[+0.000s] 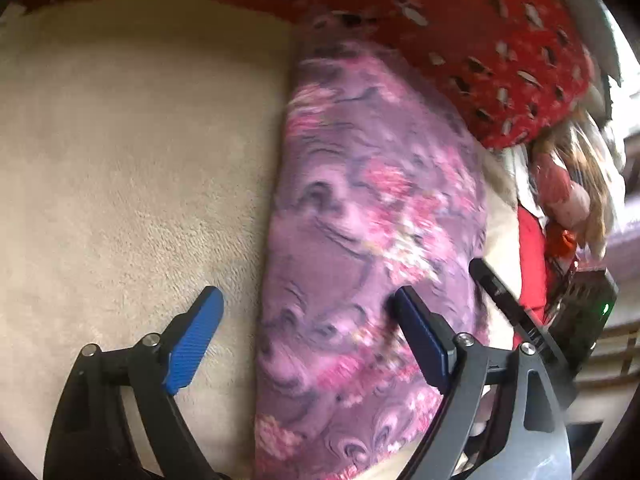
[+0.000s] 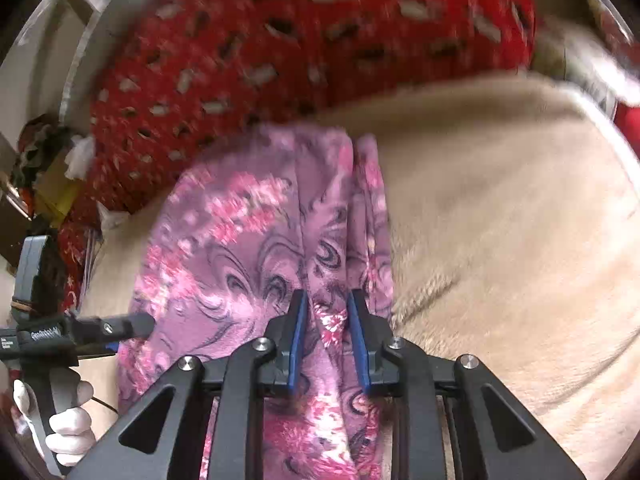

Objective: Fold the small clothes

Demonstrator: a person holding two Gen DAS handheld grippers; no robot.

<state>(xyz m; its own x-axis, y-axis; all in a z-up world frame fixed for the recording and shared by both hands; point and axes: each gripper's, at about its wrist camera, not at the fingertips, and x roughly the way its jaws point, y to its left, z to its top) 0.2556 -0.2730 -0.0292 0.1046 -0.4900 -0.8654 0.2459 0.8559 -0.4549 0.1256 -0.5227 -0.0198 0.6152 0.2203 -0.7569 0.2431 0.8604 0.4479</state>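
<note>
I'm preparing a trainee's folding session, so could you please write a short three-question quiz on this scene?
1. True or false: the left gripper stands wide open.
2. What lies between the right gripper's pads?
A. the beige blanket
B. a fold of the purple floral cloth
C. the red patterned bedding
3. Fill in: the cloth lies on the ____ blanket.

Key: 1 true; 2 B; 3 beige.

Beige fleece bedding [image 1: 120,140], red patterned cushion [image 2: 280,40]
</note>
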